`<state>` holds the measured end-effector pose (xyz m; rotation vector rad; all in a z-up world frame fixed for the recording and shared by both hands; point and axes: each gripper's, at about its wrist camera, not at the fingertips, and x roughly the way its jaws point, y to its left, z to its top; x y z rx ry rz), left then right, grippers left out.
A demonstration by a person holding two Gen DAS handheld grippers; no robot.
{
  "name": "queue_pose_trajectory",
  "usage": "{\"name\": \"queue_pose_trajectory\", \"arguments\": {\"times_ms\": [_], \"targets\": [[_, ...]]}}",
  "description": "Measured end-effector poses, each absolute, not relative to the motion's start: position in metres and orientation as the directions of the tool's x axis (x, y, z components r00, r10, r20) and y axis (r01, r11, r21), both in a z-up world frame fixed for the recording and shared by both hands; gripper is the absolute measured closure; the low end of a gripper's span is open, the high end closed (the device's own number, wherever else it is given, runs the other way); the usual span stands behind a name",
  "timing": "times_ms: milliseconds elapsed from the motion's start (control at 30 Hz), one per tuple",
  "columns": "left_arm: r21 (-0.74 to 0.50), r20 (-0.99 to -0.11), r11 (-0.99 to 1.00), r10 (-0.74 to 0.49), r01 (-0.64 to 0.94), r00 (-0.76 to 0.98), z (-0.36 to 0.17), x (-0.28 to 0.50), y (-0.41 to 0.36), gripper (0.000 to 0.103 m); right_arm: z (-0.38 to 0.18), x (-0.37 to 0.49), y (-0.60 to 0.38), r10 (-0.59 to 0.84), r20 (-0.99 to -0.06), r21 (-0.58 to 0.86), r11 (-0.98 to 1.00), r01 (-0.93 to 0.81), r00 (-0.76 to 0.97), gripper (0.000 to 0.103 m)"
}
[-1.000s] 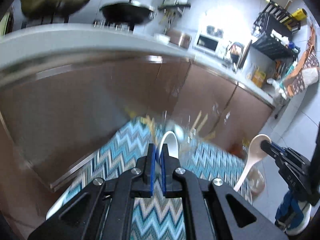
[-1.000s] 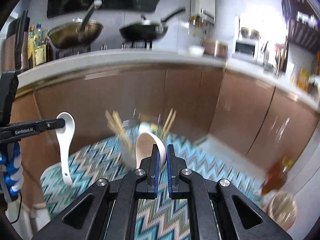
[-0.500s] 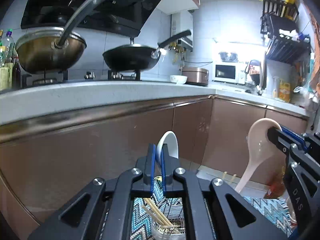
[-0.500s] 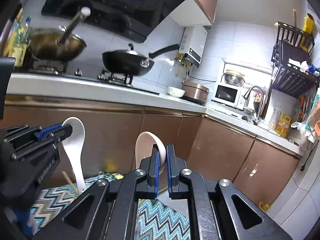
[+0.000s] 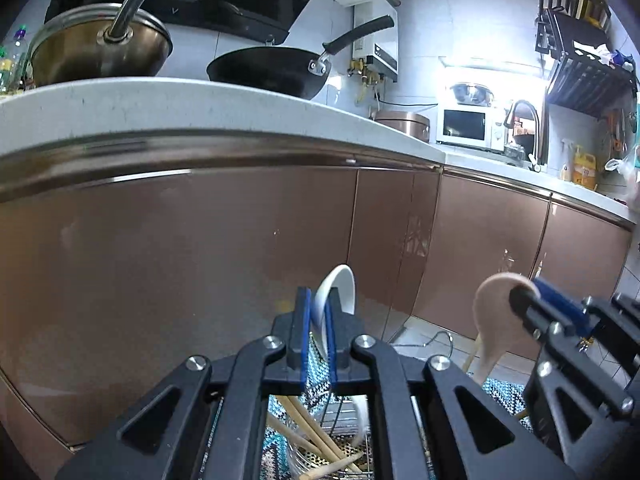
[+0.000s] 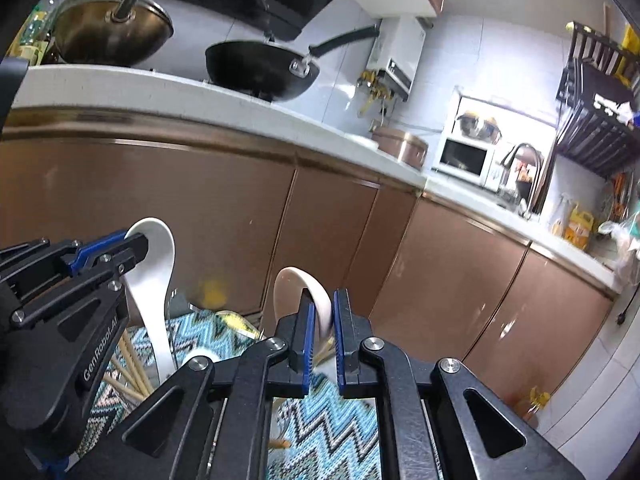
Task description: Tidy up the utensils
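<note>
**Two spoons, each held aloft in a hand-held gripper**

Item 1: white spoon [image 5: 338,294]. Glossy white ceramic soup spoon with a deep oval bowl and a thick curved handle. The bowl stands uppermost and the handle hangs down. The left hand-held gripper [image 5: 318,344] has its blue-padded fingers pressed onto the bowl's rim. From the right wrist view the same spoon [image 6: 154,280] hangs at the left, its handle reaching down toward the holder.

Item 2: beige spoon [image 6: 300,292]. Same soup-spoon form, pale pinkish-beige, smooth finish. The right hand-held gripper [image 6: 321,344] pinches it at the bowl's edge, bowl upward. In the left wrist view this spoon [image 5: 494,320] shows at the right with its handle slanting down and left.

Below: wire utensil holder [image 5: 344,440], metal mesh, containing several wooden chopsticks [image 5: 308,428] that lean at angles. It stands on a zigzag cloth [image 6: 320,432] in teal, white and black.

Surroundings: brown cabinet fronts [image 5: 200,260] under a pale speckled worktop. On it stand a steel wok [image 5: 100,48] and a black wok [image 5: 272,68]; further right, a white microwave [image 5: 468,128].
</note>
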<state>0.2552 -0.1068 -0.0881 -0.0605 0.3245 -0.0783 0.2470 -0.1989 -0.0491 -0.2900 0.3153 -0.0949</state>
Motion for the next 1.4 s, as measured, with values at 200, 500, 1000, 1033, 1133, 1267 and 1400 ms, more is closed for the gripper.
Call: {"name": "queue_pose_trajectory", "arguments": {"times_ms": [200, 500, 1000, 1033, 1133, 1267, 1400], "targets": [[-0.109, -0.318, 0.987, -0.149, 0.120, 0.936, -0.088, 0.250, -0.104, 0.065, -0.053, 0.238, -0.202, -0.102, -0.303, -0.253, 0.967, 0.024, 0.947, 0.069], [-0.124, -0.292, 0.982, -0.173, 0.142, 0.941, -0.048, 0.201, -0.077, 0.054, -0.024, 0.196, -0.213, -0.090, -0.279, -0.201, 0.979, 0.033, 0.956, 0.066], [-0.002, -0.374, 0.989, -0.139, 0.149, 0.917, -0.014, 0.085, -0.005, 0.044, 0.019, 0.055, -0.229, -0.093, -0.275, -0.110, 0.992, 0.064, 0.957, 0.049], [0.004, -0.372, 0.990, -0.131, 0.143, 0.919, -0.013, 0.079, -0.002, 0.043, 0.022, 0.046, -0.229, -0.096, -0.270, -0.105, 0.992, 0.069, 0.958, 0.048], [0.008, -0.364, 0.992, -0.117, 0.129, 0.924, -0.011, 0.063, 0.002, 0.041, 0.025, 0.029, -0.227, -0.098, -0.259, -0.088, 0.993, 0.077, 0.961, 0.042], [0.026, -0.340, 0.994, -0.092, 0.107, 0.936, -0.013, 0.043, 0.002, 0.038, 0.020, 0.009, -0.221, -0.105, -0.265, -0.080, 0.993, 0.086, 0.959, 0.035], [0.048, -0.325, 0.993, -0.083, 0.104, 0.942, -0.020, 0.022, -0.005, 0.037, 0.009, 0.000, -0.219, -0.093, -0.291, -0.045, 0.996, 0.083, 0.952, 0.022]]}}
